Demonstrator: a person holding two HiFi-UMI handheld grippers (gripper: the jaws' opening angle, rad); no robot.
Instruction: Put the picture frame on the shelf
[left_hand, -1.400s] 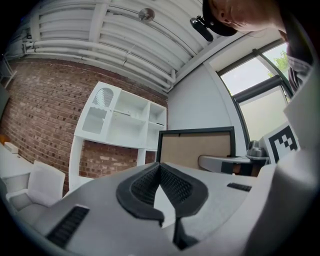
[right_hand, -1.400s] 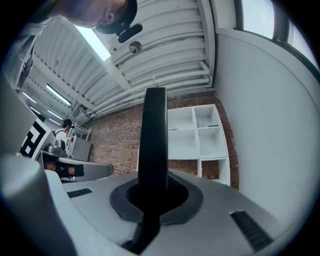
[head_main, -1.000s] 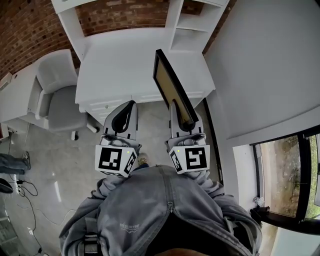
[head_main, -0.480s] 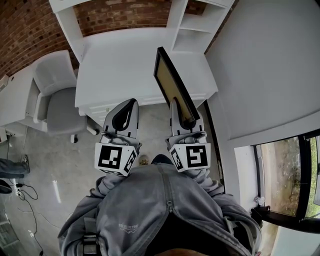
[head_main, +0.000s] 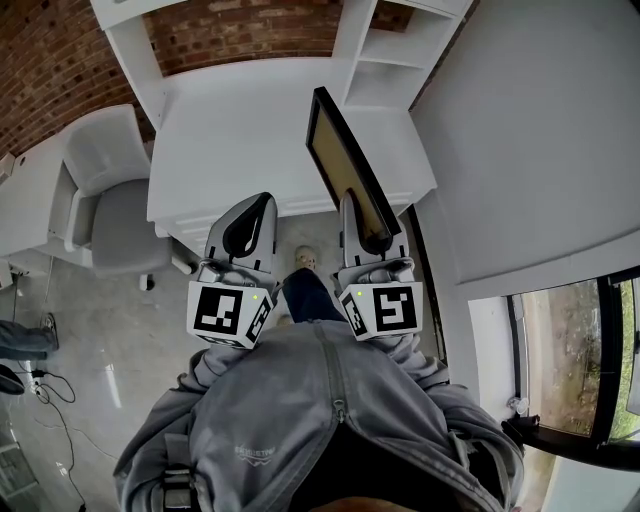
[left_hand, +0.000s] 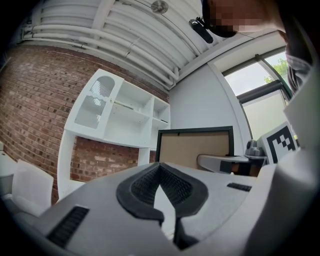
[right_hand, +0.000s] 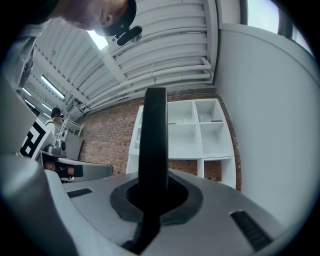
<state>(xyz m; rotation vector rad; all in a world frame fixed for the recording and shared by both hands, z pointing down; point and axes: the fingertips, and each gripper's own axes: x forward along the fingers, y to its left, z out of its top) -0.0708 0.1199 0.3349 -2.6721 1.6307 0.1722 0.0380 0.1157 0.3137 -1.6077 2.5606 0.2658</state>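
Desk (head_main: 230, 130) drew nearer. Right gripper (head_main: 362, 232) clamped on picture frame (head_main: 340, 165), long axis toward 11 o'clock; shelf (head_main: 385, 62) lay at 12 o'clock. Left gripper (head_main: 252, 222) closed, empty.

The person holds both grippers in front of the chest, side by side and a little apart, both pointing forward. The left gripper (head_main: 262, 202) has its jaws closed together, with nothing between them. The right gripper (head_main: 352, 206) has its jaws pressed on the near edge of the picture frame (head_main: 338, 160). Both arms, in grey sleeves (head_main: 215, 368), are bent close to the body.
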